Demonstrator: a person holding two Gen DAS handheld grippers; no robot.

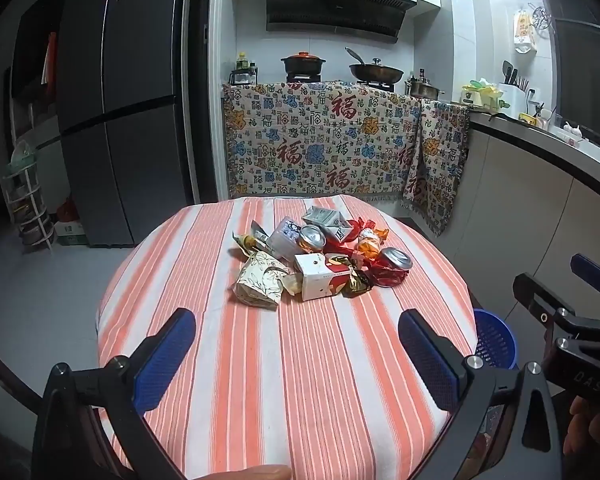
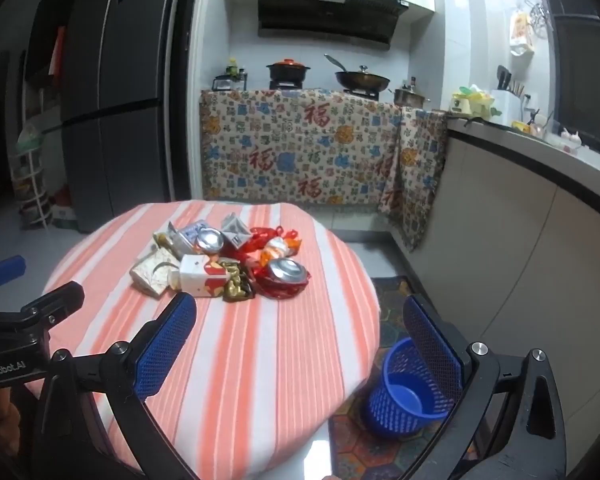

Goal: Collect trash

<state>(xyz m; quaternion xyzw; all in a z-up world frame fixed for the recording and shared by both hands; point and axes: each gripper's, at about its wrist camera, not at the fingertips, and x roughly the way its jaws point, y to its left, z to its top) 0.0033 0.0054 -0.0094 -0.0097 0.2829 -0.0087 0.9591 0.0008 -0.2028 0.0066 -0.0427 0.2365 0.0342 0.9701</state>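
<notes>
A heap of trash lies mid-table on the striped cloth [image 1: 284, 368]: a crushed can [image 1: 392, 266], a second can [image 1: 311, 237], a white and red carton [image 1: 320, 278], a patterned paper wrapper [image 1: 260, 282] and a gold foil wrapper [image 1: 356, 280]. The same heap shows in the right wrist view around the white and red carton [image 2: 202, 278] and crushed can [image 2: 286, 272]. My left gripper [image 1: 296, 328] hangs open over the near part of the table, short of the heap. My right gripper [image 2: 300, 312] is open too, at the table's right edge. A blue mesh bin [image 2: 404, 392] stands on the floor there.
The round table [image 2: 260, 380] fills the foreground. A fridge [image 1: 116, 100] stands at the left, and a stove counter draped with patterned cloth [image 1: 324, 140] is behind. A counter [image 2: 540, 184] runs along the right, and a patterned mat [image 2: 352, 440] lies under the bin.
</notes>
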